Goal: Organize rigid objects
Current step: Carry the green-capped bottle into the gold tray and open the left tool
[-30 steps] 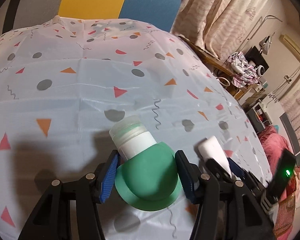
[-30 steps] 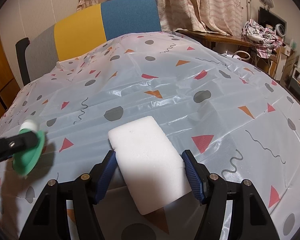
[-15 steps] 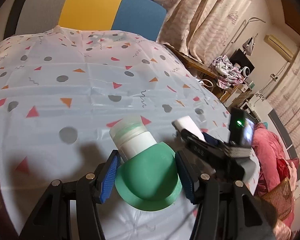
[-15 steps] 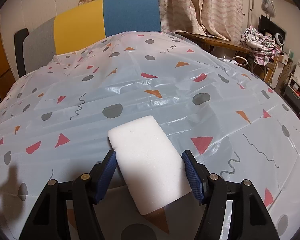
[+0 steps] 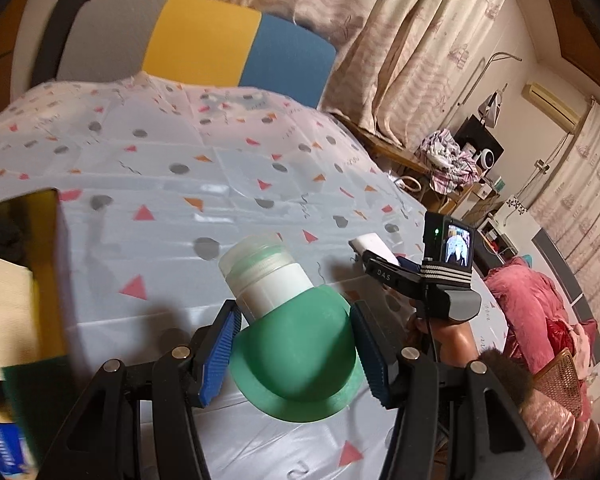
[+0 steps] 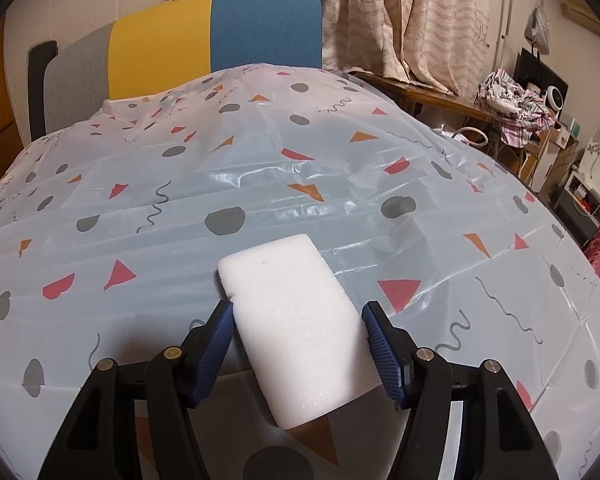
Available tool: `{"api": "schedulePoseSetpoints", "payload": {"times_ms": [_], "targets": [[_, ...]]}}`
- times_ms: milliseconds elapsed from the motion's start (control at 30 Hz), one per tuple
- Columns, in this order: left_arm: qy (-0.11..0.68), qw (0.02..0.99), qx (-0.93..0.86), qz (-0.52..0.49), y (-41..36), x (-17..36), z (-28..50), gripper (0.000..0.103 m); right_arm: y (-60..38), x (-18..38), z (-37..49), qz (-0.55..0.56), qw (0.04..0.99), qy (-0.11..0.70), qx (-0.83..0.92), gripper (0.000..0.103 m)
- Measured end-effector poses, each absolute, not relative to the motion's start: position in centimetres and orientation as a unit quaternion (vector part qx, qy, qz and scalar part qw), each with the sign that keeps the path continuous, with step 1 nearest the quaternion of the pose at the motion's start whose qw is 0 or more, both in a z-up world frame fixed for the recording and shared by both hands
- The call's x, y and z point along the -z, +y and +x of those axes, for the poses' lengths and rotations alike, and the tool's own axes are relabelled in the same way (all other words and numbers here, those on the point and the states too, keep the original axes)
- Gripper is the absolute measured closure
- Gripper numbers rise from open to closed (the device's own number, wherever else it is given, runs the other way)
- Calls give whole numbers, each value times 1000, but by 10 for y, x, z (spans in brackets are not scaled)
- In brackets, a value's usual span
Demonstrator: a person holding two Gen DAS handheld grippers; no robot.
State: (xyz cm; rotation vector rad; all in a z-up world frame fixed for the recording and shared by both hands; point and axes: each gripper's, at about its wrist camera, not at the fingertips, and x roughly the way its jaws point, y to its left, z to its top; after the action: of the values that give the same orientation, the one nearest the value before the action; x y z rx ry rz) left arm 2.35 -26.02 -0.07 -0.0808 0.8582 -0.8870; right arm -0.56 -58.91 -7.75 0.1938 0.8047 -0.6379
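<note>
**Both tools loaded above the patterned tabletop**

In the left wrist view the left tool (image 5: 296,354) pinches a green cup-shaped piece (image 5: 296,360) between its blue ribbed pads (image 5: 220,356), both pads pressing its sides; a white jar (image 5: 268,276) with a translucent screw lid sits in the green piece and juts forward beyond the fingertips, all of it held above the tabletop (image 5: 172,208); at the left edge an open box (image 5: 24,280) with a yellow inner wall shows blurred contents; to the right, further off, the right tool (image 5: 384,264) carries its small lit camera screen and holds the white foam block (image 5: 374,246), a hand (image 5: 448,334) beneath it.

In the right wrist view the right tool (image 6: 298,350) has the white foam block (image 6: 296,320) between its jaws, which have just been closing; both pads touch the block's sides, and it sticks out forward, tilted, above the tabletop (image 6: 260,184); the covering is a glossy white sheet with triangles, dots and squiggles; beyond the far edge stands a chair back (image 6: 204,36) in grey, yellow and blue; behind it hang pale curtains (image 6: 420,12).
</note>
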Motion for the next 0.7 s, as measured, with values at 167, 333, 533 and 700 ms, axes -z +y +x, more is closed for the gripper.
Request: {"api": "schedulePoseSetpoints", "payload": {"times_ms": [167, 333, 533, 700], "targets": [[385, 829, 402, -47, -225, -10, 24, 46, -581, 72, -8, 73, 872, 371, 310, 38], [375, 844, 379, -56, -193, -14, 34, 46, -568, 65, -11, 44, 880, 357, 310, 38], [370, 857, 350, -80, -155, -12, 45, 46, -559, 59, -14, 22, 884, 346, 313, 38], [370, 863, 331, -97, -126, -8, 53, 46, -551, 57, -15, 13, 884, 353, 307, 38]]}}
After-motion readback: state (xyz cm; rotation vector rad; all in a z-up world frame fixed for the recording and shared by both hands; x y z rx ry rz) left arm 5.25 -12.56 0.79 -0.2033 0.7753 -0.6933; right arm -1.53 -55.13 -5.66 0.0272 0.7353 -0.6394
